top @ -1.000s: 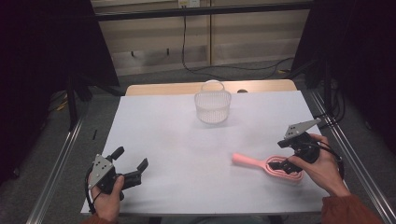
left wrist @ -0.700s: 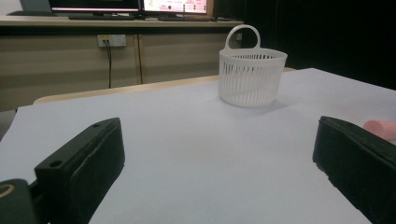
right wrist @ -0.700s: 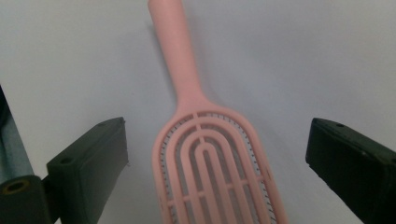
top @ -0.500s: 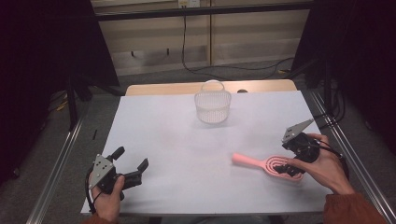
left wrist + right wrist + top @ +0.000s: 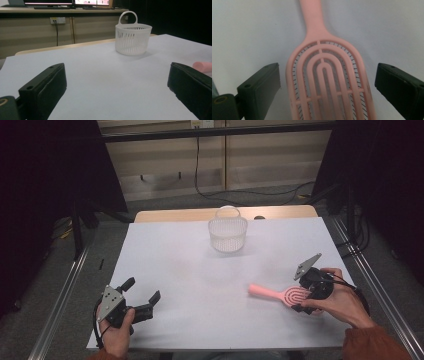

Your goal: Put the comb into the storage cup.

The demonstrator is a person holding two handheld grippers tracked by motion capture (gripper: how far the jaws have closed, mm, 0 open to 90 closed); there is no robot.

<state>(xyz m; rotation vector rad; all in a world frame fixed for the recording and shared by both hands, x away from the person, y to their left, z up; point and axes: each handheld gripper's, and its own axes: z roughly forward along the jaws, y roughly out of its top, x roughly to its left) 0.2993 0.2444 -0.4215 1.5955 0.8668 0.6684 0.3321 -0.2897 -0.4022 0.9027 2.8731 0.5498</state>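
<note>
No readable writing or labels. Left gripper (image 5: 141,296) sat low at near-left table (image 5: 170,265) corner, held in left hand (image 5: 116,332), jaws wide apart, nothing between. Right gripper (image 5: 306,298) at near-right, in right hand (image 5: 336,301), tilted down over brush (image 5: 282,294) head; jaws spread wide either side of head, not touching. Brush pink plastic, vented arched ribs, fine dark bristles, flat on white sheet, handle pointing left. Basket (image 5: 228,232) white slatted plastic, round, loop handle, upright at far centre, well apart from brush.
</note>
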